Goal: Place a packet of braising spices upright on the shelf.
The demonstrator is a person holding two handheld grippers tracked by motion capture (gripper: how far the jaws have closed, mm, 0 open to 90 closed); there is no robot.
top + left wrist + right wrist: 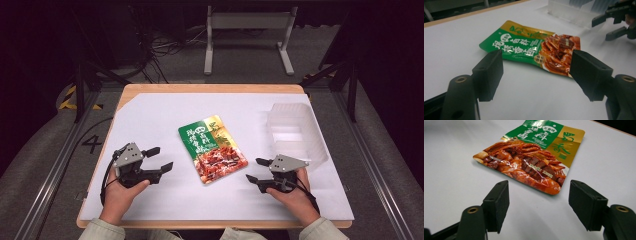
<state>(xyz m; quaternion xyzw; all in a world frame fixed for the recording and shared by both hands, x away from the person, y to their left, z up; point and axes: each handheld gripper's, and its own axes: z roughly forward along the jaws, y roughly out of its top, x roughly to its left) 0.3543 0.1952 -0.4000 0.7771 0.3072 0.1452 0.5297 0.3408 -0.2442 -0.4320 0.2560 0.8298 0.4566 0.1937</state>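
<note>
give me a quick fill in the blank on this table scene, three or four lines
1. The food pouch lies flat ____ the two grippers.
2. The fingers of the left gripper and the right gripper stand ____, holding nothing.
3. The clear plastic container sits nearest the ____ gripper.
4. The pouch's top half is coloured ____.

Missing words: between; open; right; green
</note>
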